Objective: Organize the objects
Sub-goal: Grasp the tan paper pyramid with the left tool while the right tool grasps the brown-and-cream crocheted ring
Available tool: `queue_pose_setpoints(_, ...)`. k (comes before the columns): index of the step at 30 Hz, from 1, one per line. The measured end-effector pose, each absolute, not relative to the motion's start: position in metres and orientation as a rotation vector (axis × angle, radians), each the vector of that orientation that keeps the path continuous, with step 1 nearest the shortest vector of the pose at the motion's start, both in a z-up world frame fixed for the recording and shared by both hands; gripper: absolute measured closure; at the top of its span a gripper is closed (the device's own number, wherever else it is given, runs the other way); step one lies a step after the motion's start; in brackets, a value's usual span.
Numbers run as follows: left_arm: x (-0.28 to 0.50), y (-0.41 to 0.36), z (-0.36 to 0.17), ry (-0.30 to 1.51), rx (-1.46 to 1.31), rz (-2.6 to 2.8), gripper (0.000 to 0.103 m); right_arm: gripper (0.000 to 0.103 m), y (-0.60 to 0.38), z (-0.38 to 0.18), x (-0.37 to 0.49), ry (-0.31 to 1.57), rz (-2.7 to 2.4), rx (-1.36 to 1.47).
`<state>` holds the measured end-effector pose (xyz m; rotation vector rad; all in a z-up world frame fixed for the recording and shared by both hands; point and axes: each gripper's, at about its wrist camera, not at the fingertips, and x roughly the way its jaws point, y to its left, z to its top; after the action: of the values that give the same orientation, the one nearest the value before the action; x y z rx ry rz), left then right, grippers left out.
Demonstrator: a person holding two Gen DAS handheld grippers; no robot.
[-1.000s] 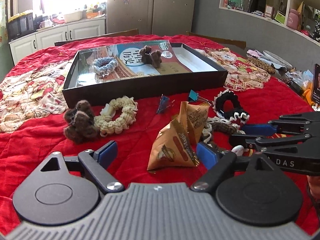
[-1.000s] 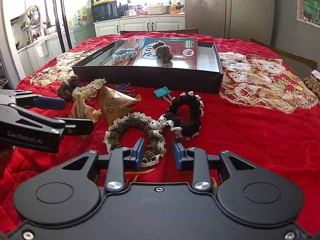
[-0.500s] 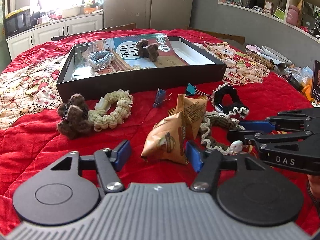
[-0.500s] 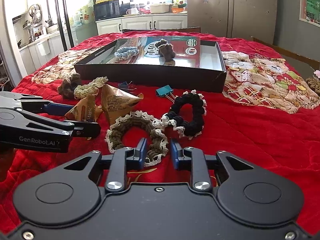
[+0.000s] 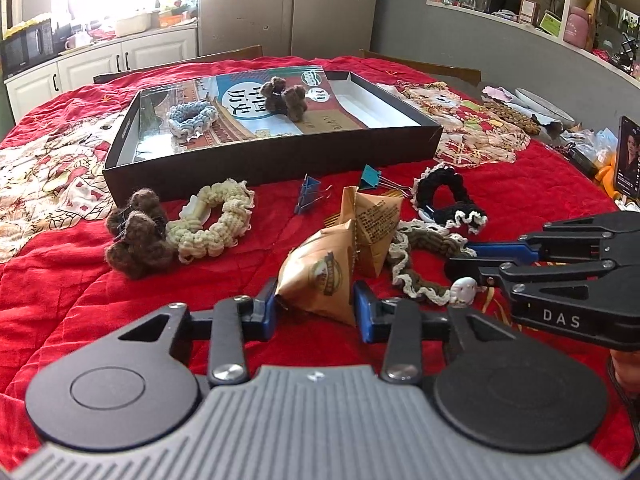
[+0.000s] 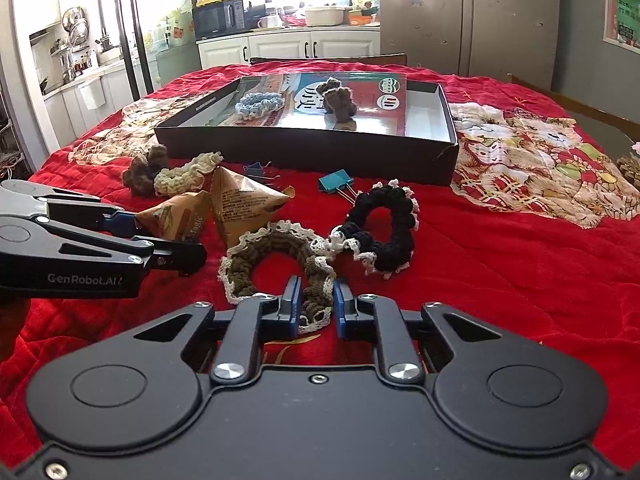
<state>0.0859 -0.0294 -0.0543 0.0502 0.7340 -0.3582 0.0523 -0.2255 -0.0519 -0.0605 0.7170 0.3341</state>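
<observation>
My left gripper (image 5: 316, 308) is closing, and both blue pads touch the sides of a brown snack packet (image 5: 320, 276) lying on the red cloth. A second packet (image 5: 376, 228) leans just behind it. My right gripper (image 6: 318, 306) is closing too, its pads against the near edge of an olive scrunchie with cream lace (image 6: 276, 256). A black scrunchie (image 6: 384, 236) touches that one on the right. The black box (image 5: 280, 164) behind holds a light blue scrunchie (image 5: 190, 120) and a brown fuzzy piece (image 5: 284, 96).
Left of the packets lie a cream scrunchie (image 5: 216, 224) and a brown fuzzy clip (image 5: 136, 236). A blue binder clip (image 5: 308, 196) and a teal one (image 5: 372, 178) sit before the box. A phone (image 5: 628, 160) stands at the right edge; patterned cloths flank the box.
The left jaws have narrowed from wide apart until they meet the snack packet. The right jaws have narrowed onto the olive scrunchie. Neither hand has shifted.
</observation>
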Motion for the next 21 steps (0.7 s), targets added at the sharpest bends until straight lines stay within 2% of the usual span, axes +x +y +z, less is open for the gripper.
queue_pose_setpoints(9, 0.0839, -0.0296, -0.0533, 0.726, 0.048, -0.364, 0.065, 0.09, -0.2257, -0.0516, 0.0515, 0.715, 0.336, -0.058)
queue_pose_setpoints(10, 0.0839, -0.0295, -0.0534, 0.726, 0.048, -0.367, 0.074, 0.09, -0.2255, -0.0515, 0.051, 0.714, 0.337, -0.058)
queue_pose_setpoints(16, 0.0834, -0.0283, -0.0531, 0.727, 0.04, -0.368, 0.074, 0.092, -0.2249, -0.0503, 0.0492, 0.709, 0.342, -0.063)
queue_pose_setpoints(19, 0.0828, -0.0284, -0.0536, 0.724, 0.046, -0.369, 0.067, 0.092, -0.2248, -0.0504, 0.0492, 0.71, 0.342, -0.062)
queue_pose_setpoints(20, 0.0821, -0.0281, -0.0537, 0.72, 0.044, -0.369, 0.05, 0.092, -0.2247, -0.0504, 0.0491, 0.71, 0.342, -0.063)
queue_pose_setpoints(21, 0.0815, -0.0279, -0.0537, 0.717, 0.045, -0.363, 0.044, 0.092, -0.225, -0.0504, 0.0493, 0.709, 0.342, -0.063)
